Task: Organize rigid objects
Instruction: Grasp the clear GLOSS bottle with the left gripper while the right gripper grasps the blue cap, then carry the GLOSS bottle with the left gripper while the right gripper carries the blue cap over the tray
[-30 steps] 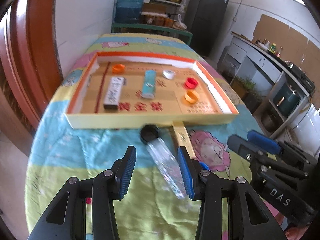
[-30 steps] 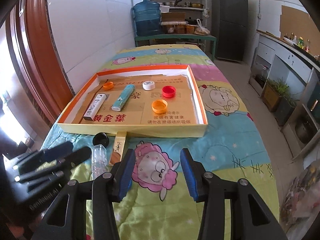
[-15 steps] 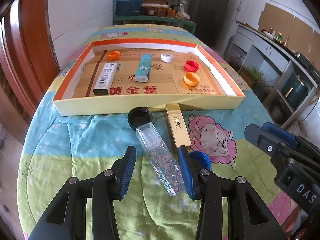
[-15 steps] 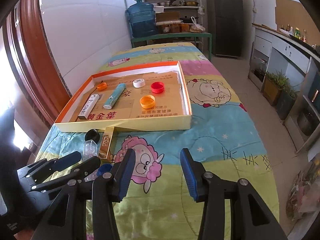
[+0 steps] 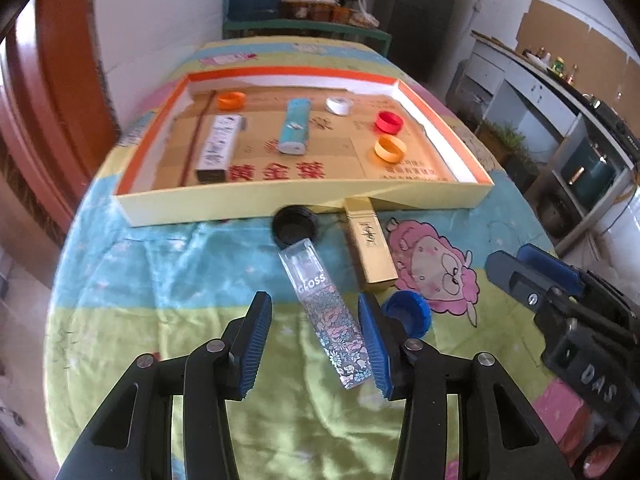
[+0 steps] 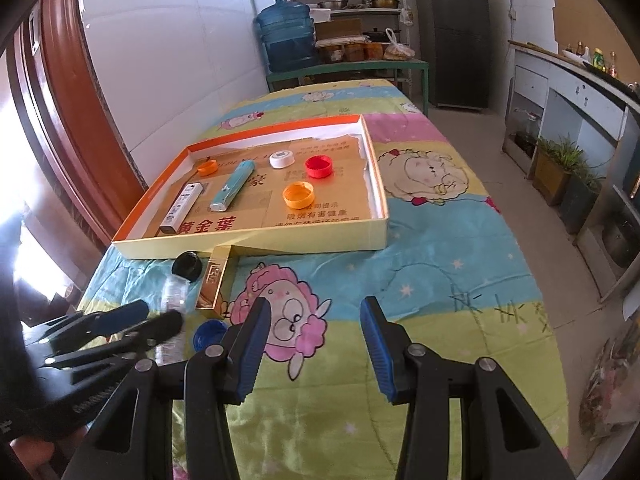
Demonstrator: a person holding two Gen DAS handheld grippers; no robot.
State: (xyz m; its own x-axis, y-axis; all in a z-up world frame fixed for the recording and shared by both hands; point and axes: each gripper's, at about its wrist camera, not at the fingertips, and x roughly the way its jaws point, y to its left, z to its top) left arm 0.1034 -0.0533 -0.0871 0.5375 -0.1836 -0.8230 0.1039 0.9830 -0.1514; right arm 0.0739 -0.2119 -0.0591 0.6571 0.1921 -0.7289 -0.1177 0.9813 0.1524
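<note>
My left gripper (image 5: 314, 338) hangs over the clear tube (image 5: 326, 316) that lies on the tablecloth (image 5: 160, 280). Its jaws have just been opening a bit, and the tube lies between them, close to the right pad. I cannot tell if that pad touches it; the left pad is well apart from it, so the tube is not pinched. The tube has flowers on its lower half, and its far end touches a black cap (image 5: 295, 228). Just beside the tube lie a gold box (image 5: 370, 252) and a blue cap (image 5: 408, 312). The gold box reaches up to the front wall of the tray (image 5: 304, 202). Inside the tray I see a white box (image 5: 220, 146), a teal tube (image 5: 296, 126), two orange caps (image 5: 390, 150), a red cap (image 5: 389, 122) and a white cap (image 5: 338, 105). My right gripper (image 6: 316, 342) is spread apart with nothing in it. It hangs over the pink sheep (image 6: 288, 308) on the cloth, off to the right of the left one.
</note>
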